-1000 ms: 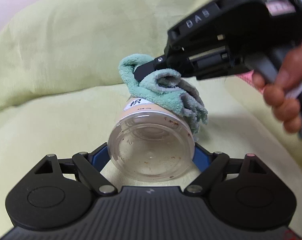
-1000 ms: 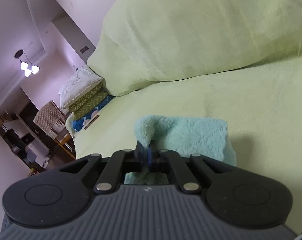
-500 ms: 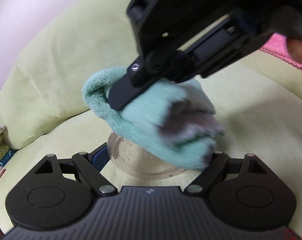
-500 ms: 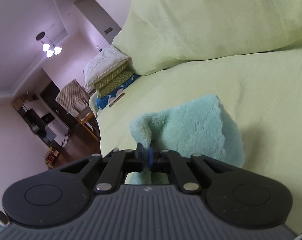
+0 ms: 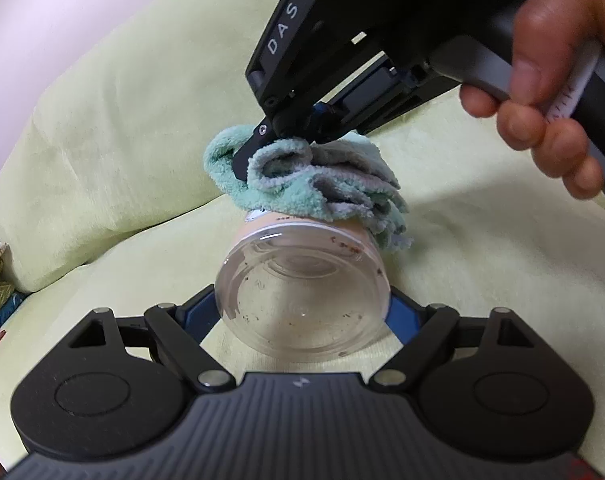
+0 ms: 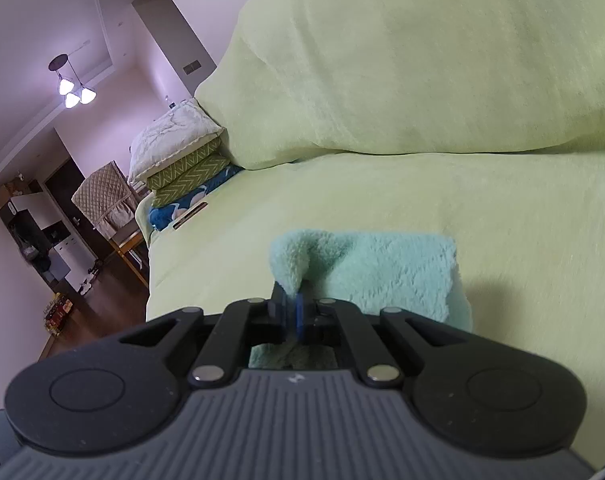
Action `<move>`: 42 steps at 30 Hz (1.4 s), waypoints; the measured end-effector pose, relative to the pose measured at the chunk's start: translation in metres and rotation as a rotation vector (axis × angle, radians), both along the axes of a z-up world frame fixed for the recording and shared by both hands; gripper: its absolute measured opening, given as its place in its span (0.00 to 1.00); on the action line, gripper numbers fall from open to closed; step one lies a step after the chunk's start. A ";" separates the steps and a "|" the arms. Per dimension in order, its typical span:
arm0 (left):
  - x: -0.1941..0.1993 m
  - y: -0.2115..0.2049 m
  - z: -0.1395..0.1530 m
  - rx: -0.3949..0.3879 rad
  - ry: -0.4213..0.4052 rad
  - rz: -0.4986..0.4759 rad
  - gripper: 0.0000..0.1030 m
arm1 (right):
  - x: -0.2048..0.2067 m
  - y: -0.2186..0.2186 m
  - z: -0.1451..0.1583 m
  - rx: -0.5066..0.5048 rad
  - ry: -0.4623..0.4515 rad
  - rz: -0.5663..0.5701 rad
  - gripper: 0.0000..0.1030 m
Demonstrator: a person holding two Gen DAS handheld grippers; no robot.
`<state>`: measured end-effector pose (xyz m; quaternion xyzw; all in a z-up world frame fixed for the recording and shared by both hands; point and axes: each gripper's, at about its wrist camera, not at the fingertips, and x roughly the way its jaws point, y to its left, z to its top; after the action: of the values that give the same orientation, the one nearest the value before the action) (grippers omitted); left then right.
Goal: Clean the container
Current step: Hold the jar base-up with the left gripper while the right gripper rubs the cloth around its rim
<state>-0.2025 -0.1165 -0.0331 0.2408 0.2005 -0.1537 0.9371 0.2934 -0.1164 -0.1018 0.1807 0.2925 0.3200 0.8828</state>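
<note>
A clear plastic container (image 5: 302, 296) with brown specks on it and a beige label lies on its side, its flat end toward the left wrist camera. My left gripper (image 5: 302, 312) is shut on it from both sides. My right gripper (image 5: 246, 160) is shut on a folded teal and grey cloth (image 5: 310, 188) and presses it on the container's upper far side. In the right wrist view the shut gripper (image 6: 290, 304) pinches the teal cloth (image 6: 382, 272); the container is hidden beneath it.
A light green blanket (image 6: 422, 80) covers the sofa seat and backrest behind. Stacked cushions (image 6: 182, 160) lie at the sofa's far end. A hand (image 5: 558, 80) grips the right gripper's handle. A room with a ceiling lamp (image 6: 72, 90) lies beyond.
The cloth swung forward over the container's near end half a second ago and is now back on its upper far side. The left gripper kept its hold.
</note>
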 end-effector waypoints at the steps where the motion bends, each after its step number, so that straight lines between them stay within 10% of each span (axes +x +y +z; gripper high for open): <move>1: 0.005 0.000 -0.002 -0.002 0.002 0.001 0.84 | 0.000 0.000 0.000 0.002 0.001 -0.002 0.00; 14: 0.002 0.018 -0.008 -0.118 0.102 0.024 0.84 | 0.000 -0.001 -0.003 0.010 0.005 -0.020 0.00; 28: 0.001 0.000 -0.027 0.162 -0.080 0.018 0.83 | -0.038 0.010 0.015 0.015 0.027 0.114 0.05; 38: -0.001 0.002 -0.027 0.136 -0.067 0.019 0.83 | 0.012 0.012 0.005 -0.031 0.034 0.037 0.01; 42: 0.006 0.016 -0.015 -0.012 0.010 0.013 0.82 | 0.024 0.001 0.001 -0.010 0.047 -0.008 0.01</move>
<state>-0.1969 -0.1005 -0.0478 0.2333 0.2060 -0.1503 0.9384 0.3178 -0.1150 -0.1012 0.1851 0.3138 0.3105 0.8780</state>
